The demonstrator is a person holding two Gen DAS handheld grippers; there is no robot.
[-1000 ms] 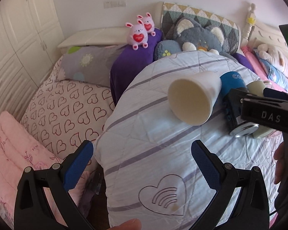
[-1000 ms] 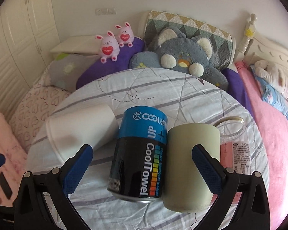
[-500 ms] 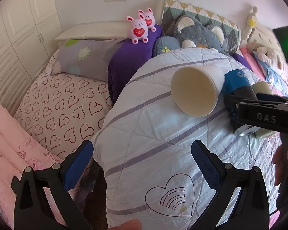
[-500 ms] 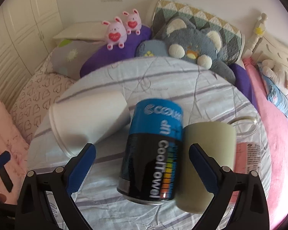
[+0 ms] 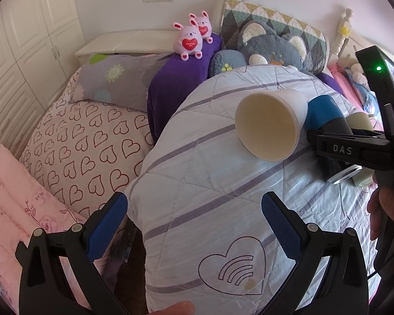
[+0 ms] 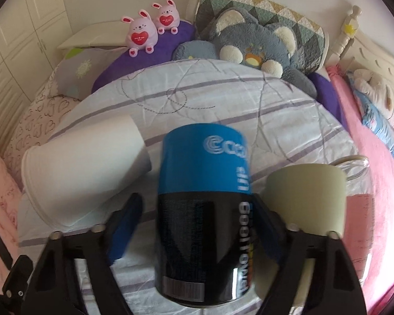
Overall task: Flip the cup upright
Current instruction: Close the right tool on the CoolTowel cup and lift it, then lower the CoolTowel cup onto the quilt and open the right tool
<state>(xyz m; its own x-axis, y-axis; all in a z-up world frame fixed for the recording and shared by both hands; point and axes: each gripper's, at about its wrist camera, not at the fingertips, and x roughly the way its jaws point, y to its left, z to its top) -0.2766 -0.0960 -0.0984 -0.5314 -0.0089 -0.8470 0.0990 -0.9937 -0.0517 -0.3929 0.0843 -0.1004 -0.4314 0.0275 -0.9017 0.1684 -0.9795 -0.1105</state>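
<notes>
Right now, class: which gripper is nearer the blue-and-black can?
Right. The right gripper straddles the blue-and-black can, one finger on each side. The left gripper hangs open back at the quilt's near edge, with the white paper cup between.

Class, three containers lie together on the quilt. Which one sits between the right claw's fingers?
The blue-and-black can, the middle one. The white paper cup lies left of it, the pale green mug right, both outside the right claw.

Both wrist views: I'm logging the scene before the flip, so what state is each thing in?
White paper cup: on its side, empty.
Blue-black can: on its side, between the right tongs, which stand close around it.
Pale green mug: on its side.
Left tongs: open, empty.
</notes>
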